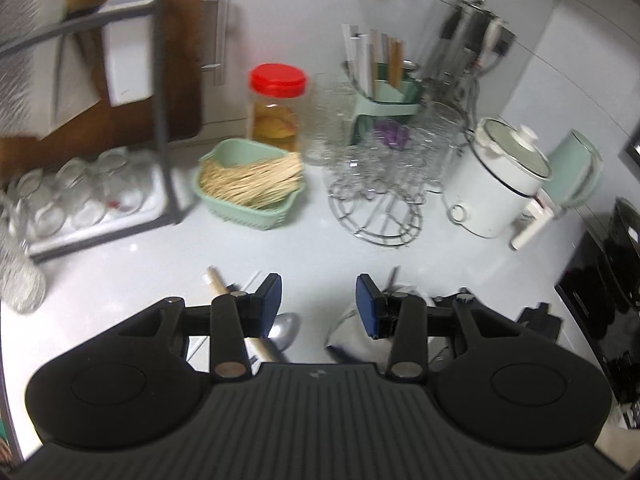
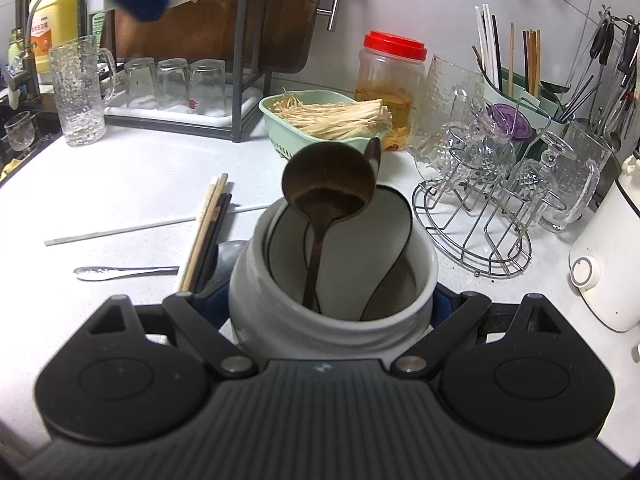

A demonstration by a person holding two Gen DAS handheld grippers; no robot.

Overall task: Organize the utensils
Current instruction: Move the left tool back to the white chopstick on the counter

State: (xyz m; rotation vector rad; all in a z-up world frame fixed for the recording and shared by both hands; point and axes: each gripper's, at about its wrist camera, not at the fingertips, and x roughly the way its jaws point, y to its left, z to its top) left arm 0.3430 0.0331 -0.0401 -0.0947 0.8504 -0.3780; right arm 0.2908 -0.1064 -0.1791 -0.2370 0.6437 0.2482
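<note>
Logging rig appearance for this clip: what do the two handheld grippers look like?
Both match: the left gripper and right gripper have matte black ribbed bodies, two round side housings, black linkage arms with silver pivot pins, and blue finger pads. No cables or sleeves show.

The left gripper point(image 1: 318, 304) sits in the lower middle of its own view, tilted downward, its blue-padded fingers point(image 1: 271, 300) standing apart with nothing between them. A blurred blue-padded part of it also crosses the upper left corner of the right wrist view. The right gripper point(image 2: 332, 304) fills the lower half of its view, angled down, its jaws spread wide and pressed against both sides of a grey-white ceramic jar point(image 2: 332, 320).
</note>
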